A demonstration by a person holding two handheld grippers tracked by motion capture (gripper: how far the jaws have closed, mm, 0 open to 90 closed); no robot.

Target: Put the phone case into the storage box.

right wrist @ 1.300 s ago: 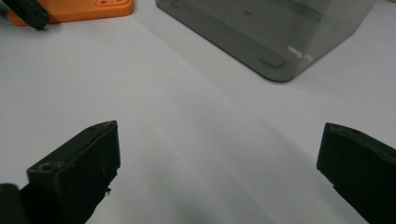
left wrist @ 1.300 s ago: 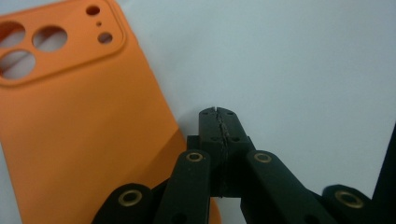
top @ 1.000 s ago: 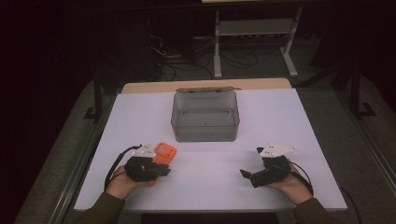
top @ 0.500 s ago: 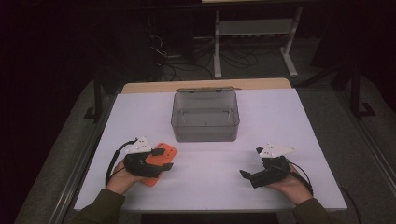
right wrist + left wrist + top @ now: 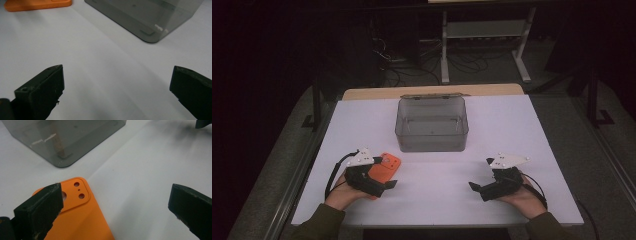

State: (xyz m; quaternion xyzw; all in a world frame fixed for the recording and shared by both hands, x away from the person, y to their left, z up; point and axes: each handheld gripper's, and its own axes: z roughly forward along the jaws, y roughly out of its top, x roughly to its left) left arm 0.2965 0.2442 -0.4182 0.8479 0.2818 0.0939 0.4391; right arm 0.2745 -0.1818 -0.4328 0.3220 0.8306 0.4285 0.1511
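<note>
left tool released over the orange phone case

my left tool sits at the near left of the white surface, its jaws spread wide after just opening, with nothing pressed between the pads. the flat orange plastic phone case with the camera cut-outs lies on the surface under that tool; in the left gripper view it reaches past the left jaw into the gap, back side up, and the right jaw stands well clear of it over bare white. in the high view the orange phone case shows beside my left hand, partly covered by the tool's black body.

my right tool rests at the near right, well apart from the case, its jaws also spread wide and holding nothing; between them is plain surface.

the clear grey plastic box with an open hinged lid stands in the middle of the surface, farther from me than both tools, near the case but not touching it.
</note>
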